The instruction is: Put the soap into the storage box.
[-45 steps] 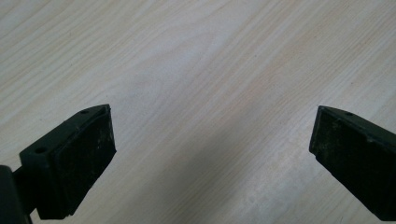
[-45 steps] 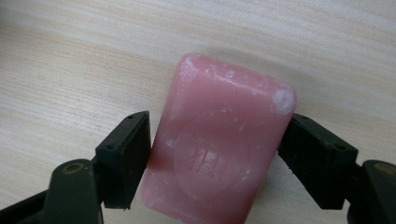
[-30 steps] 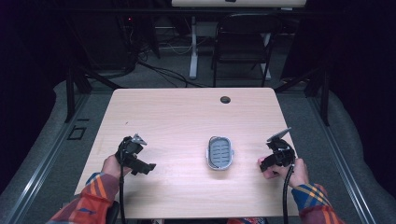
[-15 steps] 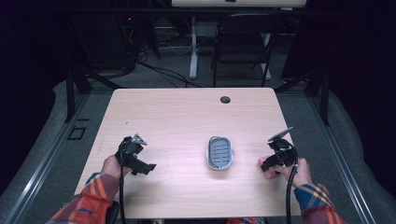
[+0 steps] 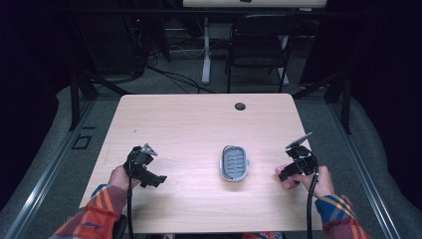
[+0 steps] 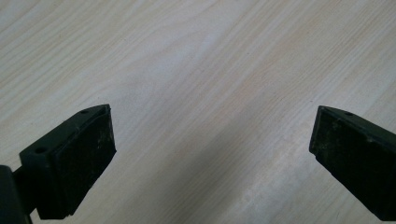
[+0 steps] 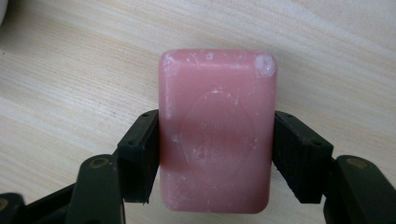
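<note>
Dark room surrounds a pale wood table [image 5: 199, 124], with a black folding chair [image 5: 259, 47] and cables on the floor behind its far edge. From the high view, a person in plaid sleeves sits at the near edge, holding a tool in each hand. A small grey ribbed soap dish [image 5: 235, 163] with a light rim lies near the table's middle, between the hands and apart from both. A round black cable hole [image 5: 240, 106] sits by the far edge.

Left gripper [image 5: 153, 179] rests low near the near-left part of the table; its own view shows the jaws spread wide apart with bare wood grain between them, gripping nothing.

Right gripper [image 5: 283, 174] is near the right edge, just right of the dish. Its own view reveals what the high view hides: a pink bar of soap [image 7: 217, 135] clamped by its long sides between the two jaws, above the tabletop. An oval stamp is pressed into the soap's face, but its lettering is too worn to read.

Most of the tabletop, from the dish to the far edge, lies bare.
</note>
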`<action>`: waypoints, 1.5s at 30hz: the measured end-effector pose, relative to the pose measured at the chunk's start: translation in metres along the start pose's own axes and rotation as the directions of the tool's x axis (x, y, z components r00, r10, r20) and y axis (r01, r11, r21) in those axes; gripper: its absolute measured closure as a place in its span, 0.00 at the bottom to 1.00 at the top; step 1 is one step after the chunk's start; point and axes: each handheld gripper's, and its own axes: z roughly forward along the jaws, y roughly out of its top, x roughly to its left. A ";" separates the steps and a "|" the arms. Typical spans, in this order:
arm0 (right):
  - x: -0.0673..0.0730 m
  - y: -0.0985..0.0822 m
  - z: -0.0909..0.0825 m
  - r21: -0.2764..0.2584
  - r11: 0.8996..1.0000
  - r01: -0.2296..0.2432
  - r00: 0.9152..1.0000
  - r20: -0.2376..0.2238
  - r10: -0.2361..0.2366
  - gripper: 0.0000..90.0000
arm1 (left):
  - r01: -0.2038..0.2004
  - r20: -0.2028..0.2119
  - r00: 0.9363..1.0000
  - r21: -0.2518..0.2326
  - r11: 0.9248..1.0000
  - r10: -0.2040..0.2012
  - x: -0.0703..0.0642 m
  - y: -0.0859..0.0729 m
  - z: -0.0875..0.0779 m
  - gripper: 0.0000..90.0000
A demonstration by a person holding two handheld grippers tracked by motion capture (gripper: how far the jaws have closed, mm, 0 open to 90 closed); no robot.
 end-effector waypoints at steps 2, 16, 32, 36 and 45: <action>0.001 0.000 -0.001 -0.005 1.000 0.003 1.000 -0.001 -0.003 0.41 | -0.003 -0.001 1.000 0.001 1.000 0.003 -0.001 0.000 0.000 0.00; 0.010 0.013 -0.014 -0.025 0.999 0.043 0.999 -0.007 -0.043 0.41 | -0.012 0.003 1.000 -0.006 1.000 0.012 -0.001 -0.001 -0.001 0.00; 0.029 0.038 -0.029 -0.075 0.994 0.082 0.997 -0.005 -0.082 0.41 | -0.021 -0.010 1.000 -0.004 1.000 0.021 -0.003 -0.001 -0.001 0.00; 0.033 0.042 -0.030 -0.071 0.992 0.100 0.995 -0.001 -0.100 0.41 | -0.023 -0.009 1.000 -0.005 1.000 0.023 -0.003 -0.001 -0.001 0.00; 0.041 0.053 -0.030 -0.062 0.991 0.122 0.992 -0.007 -0.123 0.41 | -0.026 -0.008 1.000 0.001 1.000 0.026 -0.003 -0.001 0.000 0.00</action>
